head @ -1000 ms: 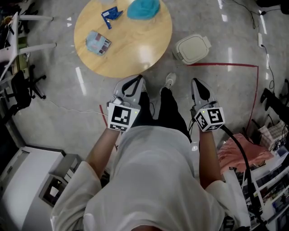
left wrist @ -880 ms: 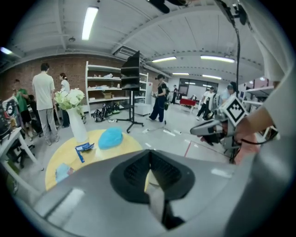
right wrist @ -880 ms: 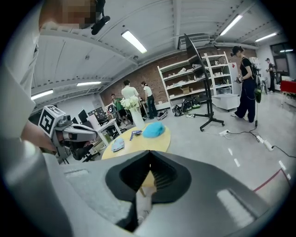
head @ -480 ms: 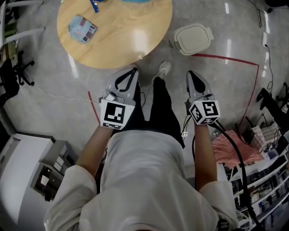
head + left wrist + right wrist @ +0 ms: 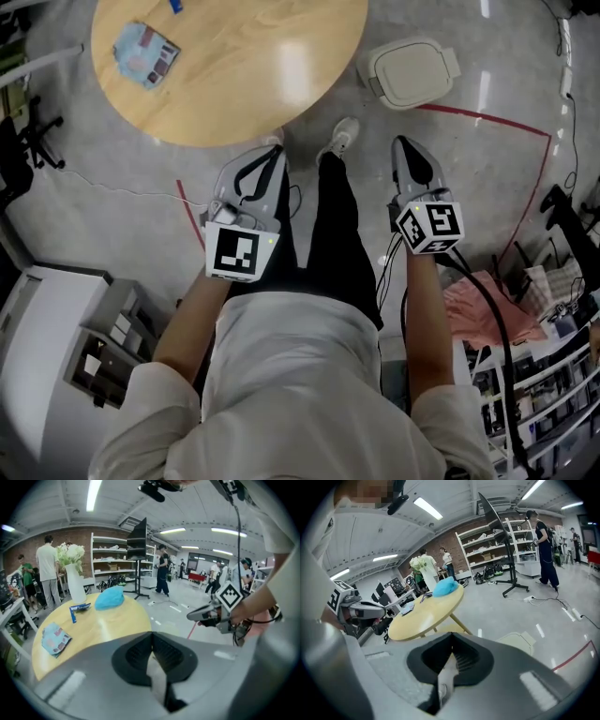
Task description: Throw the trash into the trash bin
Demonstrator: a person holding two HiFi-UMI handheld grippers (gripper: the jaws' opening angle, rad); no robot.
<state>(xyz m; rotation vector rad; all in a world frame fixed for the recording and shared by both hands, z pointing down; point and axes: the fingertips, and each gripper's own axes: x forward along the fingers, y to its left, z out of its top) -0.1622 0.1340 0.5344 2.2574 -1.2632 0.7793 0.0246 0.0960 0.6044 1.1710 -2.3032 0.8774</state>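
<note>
A crumpled blue-and-pink packet (image 5: 145, 53) lay on the round wooden counter (image 5: 253, 89), near its left edge in the head view. In the left gripper view a small blue wrapper (image 5: 78, 609) and a teal lump (image 5: 109, 597) sat further back on the same counter, beside a white vase of flowers (image 5: 75, 587). The trash bin (image 5: 410, 73), cream with its lid shut, stood on the floor just to the right of the counter, apart from all the trash. A red tape line (image 5: 487, 119) ran along the floor beside the bin.

The left gripper (image 5: 274, 155) hung off the counter's near edge, its jaws pressed together with nothing between them. The right gripper (image 5: 405, 143) pointed towards the bin from short of it, jaws likewise closed and empty. The person's white shoe (image 5: 343, 139) showed between the two grippers.
</note>
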